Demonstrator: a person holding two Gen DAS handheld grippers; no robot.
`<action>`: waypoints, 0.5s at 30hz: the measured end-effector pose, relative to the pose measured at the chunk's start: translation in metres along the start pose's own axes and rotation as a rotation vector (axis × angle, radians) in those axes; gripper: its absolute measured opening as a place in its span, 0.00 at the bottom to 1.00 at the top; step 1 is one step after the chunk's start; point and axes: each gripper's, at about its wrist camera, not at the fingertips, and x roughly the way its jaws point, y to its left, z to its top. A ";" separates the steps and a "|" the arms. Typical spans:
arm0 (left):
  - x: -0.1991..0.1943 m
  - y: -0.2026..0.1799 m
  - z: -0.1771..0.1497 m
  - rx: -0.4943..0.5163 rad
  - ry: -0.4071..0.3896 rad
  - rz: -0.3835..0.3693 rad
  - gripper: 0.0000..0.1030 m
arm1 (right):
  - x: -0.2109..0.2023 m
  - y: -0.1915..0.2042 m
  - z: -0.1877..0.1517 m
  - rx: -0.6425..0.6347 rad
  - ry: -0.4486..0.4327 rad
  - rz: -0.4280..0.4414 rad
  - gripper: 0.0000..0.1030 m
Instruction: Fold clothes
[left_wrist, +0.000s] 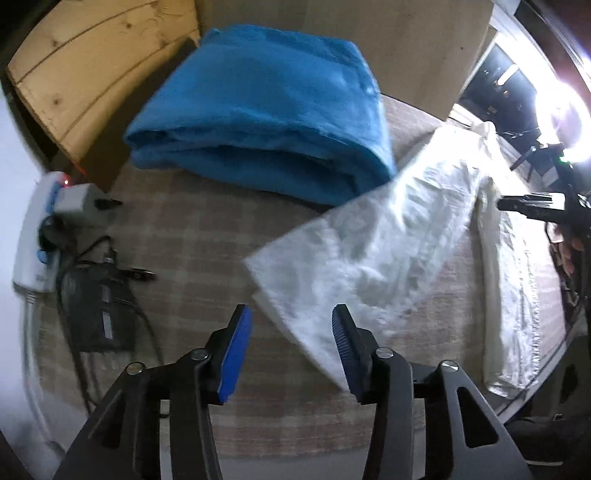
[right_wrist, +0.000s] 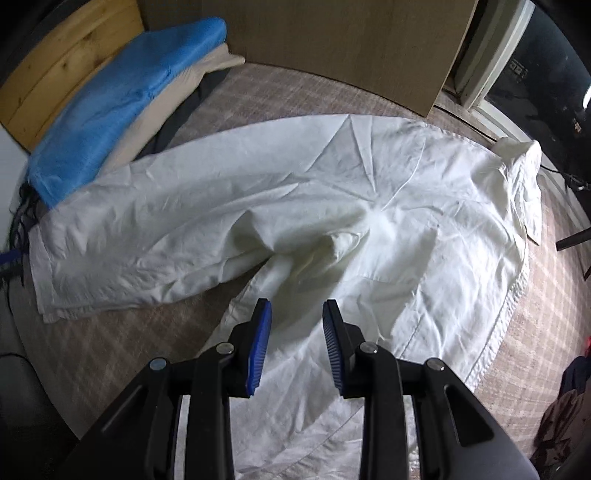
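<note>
A white shirt (right_wrist: 332, 184) lies spread and creased on the checked bed cover (right_wrist: 110, 350), collar at the far right. In the left wrist view one end of the white shirt (left_wrist: 369, 251) lies flat, its corner reaching under the space between my fingers. My left gripper (left_wrist: 291, 314) is open above that corner, its blue pads well apart and touching no cloth. My right gripper (right_wrist: 296, 304) is open a little over the shirt's lower middle, with nothing pinched between its pads.
A folded blue blanket (left_wrist: 258, 110) sits at the back on a pale cushion (right_wrist: 177, 92). A white power strip (left_wrist: 37, 229), a black adapter (left_wrist: 96, 310) and cables lie at the left. Wooden boards (left_wrist: 85, 66) and a brown panel (right_wrist: 332, 37) stand behind. Dark clothes (right_wrist: 569, 398) lie at the right.
</note>
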 end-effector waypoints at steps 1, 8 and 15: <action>0.003 0.004 0.004 -0.004 0.004 -0.015 0.51 | 0.002 0.001 0.001 -0.006 0.005 -0.001 0.28; 0.039 0.006 0.035 0.095 0.007 -0.045 0.50 | -0.028 0.040 0.006 -0.040 -0.048 0.089 0.28; 0.036 -0.021 0.024 0.148 0.079 -0.185 0.04 | -0.058 0.106 0.027 -0.205 -0.101 0.143 0.28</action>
